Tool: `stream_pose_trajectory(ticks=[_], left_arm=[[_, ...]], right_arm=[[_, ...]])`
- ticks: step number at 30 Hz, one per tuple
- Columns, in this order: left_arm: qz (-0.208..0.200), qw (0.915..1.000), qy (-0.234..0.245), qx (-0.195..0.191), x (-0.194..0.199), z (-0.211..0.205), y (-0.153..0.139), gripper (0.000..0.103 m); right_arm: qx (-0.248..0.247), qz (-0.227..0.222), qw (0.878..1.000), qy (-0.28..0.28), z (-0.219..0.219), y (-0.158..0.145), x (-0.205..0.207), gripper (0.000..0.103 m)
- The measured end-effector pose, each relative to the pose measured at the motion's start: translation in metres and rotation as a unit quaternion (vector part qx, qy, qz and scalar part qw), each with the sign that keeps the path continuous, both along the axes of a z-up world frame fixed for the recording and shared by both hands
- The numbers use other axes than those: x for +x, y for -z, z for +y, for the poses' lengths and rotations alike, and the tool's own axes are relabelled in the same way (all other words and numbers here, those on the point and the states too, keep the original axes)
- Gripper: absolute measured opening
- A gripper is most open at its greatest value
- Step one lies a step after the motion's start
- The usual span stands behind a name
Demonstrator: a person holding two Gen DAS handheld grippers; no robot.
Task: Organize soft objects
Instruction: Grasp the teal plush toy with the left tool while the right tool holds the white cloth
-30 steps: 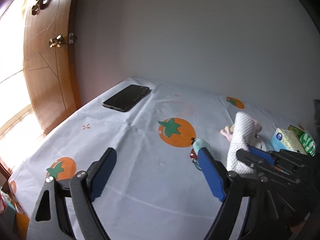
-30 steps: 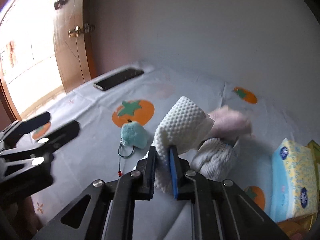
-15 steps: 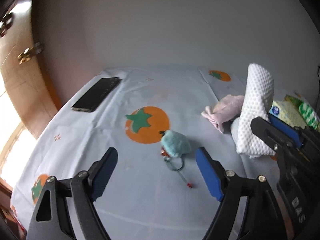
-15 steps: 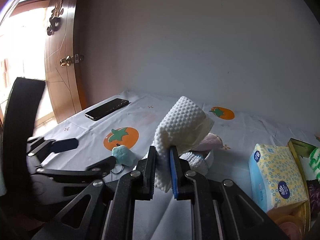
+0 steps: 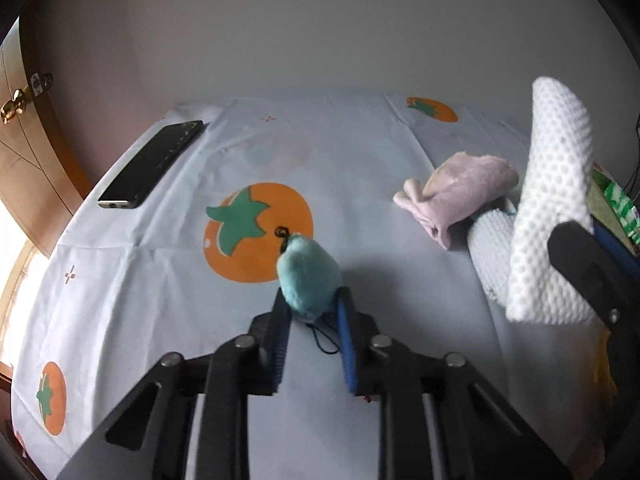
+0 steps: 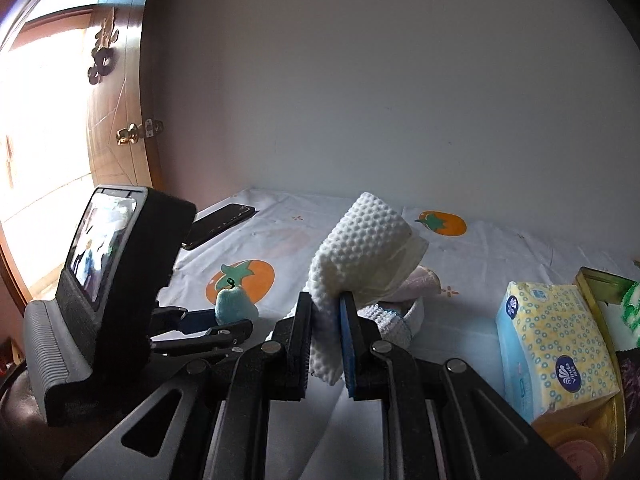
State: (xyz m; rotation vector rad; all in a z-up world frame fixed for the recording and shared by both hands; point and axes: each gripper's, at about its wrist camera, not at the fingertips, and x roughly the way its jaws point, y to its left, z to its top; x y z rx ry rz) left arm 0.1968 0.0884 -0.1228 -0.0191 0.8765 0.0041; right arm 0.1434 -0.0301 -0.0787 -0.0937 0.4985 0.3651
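Observation:
My left gripper (image 5: 310, 312) is shut on a small teal plush toy (image 5: 308, 278) with a black cord, held just above the tablecloth; it also shows in the right wrist view (image 6: 235, 306). My right gripper (image 6: 325, 312) is shut on a white dimpled sponge cloth (image 6: 360, 240), held upright above the table; it shows at the right of the left wrist view (image 5: 552, 216). A pink cloth (image 5: 460, 192) lies on a white knitted roll (image 5: 490, 240) on the table beside it.
The table has a white cloth with orange tomato prints (image 5: 256, 232). A black phone (image 5: 154, 164) lies at the far left. A yellow tissue pack (image 6: 556, 344) and a gold-rimmed box (image 6: 600, 280) stand at the right. A wooden door (image 6: 120, 120) is left, a wall behind.
My left gripper has moved forward to the teal plush and shut on it. My right gripper still holds the sponge cloth, a little higher.

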Motion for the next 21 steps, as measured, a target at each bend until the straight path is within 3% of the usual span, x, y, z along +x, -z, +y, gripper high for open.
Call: stream_pose_trajectory(ticks=[3, 13, 21], left_arm=[[-0.022, 0.9997, 0.0, -0.01, -0.007, 0.002, -0.006, 0.01], [-0.09, 0.9959, 0.005, -0.014, -0.028, 0.001, -0.024, 0.01], [-0.146, 0.989, -0.018, 0.006, -0.046, 0.0, -0.039, 0.01]], right_arm=[[0.001, -0.003, 1.0, 0.0, 0.0, 0.0, -0.001, 0.015], [0.01, -0.017, 1.0, -0.004, -0.008, -0.001, -0.009, 0.015], [0.018, -0.032, 0.999, -0.009, -0.012, -0.002, -0.019, 0.015]])
